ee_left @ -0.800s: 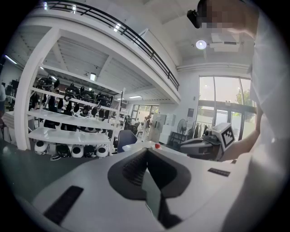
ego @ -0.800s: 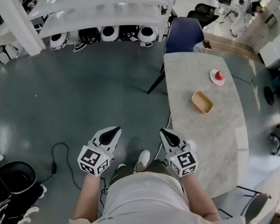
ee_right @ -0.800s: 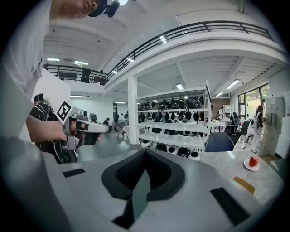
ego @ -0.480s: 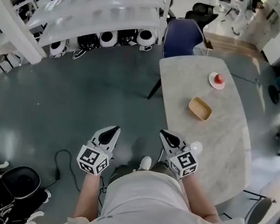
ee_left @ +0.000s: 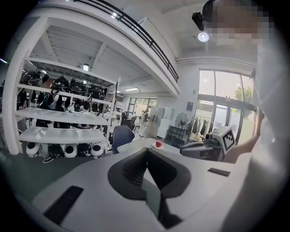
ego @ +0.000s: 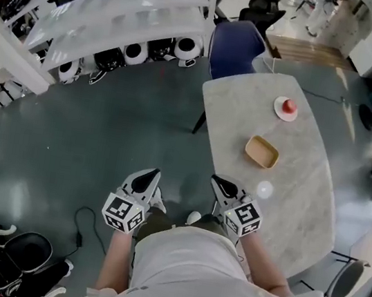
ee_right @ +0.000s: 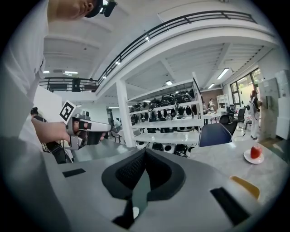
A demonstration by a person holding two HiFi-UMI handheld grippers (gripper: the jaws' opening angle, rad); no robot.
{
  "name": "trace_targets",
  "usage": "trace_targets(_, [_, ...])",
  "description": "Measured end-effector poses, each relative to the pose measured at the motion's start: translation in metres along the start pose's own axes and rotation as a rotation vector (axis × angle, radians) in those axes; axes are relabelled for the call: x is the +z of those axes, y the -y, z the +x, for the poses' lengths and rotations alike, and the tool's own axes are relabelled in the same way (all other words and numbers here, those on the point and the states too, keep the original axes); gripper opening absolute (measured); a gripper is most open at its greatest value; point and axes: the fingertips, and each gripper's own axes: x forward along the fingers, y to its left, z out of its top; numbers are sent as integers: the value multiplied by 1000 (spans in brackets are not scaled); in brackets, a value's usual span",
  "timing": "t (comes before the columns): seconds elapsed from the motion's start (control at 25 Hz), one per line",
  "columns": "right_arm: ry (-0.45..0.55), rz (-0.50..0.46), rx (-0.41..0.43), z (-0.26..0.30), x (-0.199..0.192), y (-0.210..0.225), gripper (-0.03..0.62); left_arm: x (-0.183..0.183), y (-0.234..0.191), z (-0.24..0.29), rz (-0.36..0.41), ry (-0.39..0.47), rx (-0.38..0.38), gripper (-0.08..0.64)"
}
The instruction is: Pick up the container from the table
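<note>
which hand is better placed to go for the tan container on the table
Right. The right tool sits at the near edge of the table, with the tan container just ahead of it. The left tool hangs over the floor, farther off to the side.

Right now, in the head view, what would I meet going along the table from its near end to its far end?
Tan container → white plate carrying a red object → blue chair just past the far end.
</note>
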Motion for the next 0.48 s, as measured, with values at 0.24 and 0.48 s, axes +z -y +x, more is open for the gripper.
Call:
trace_targets(0.24, [-10,8,-66,49,11,33,11,7,-52,42,8,-12,-64,2])
trace_targets(0.48, [-20,13,-169,115,43,71,11,34,-132,89,24,-37,-151,2])
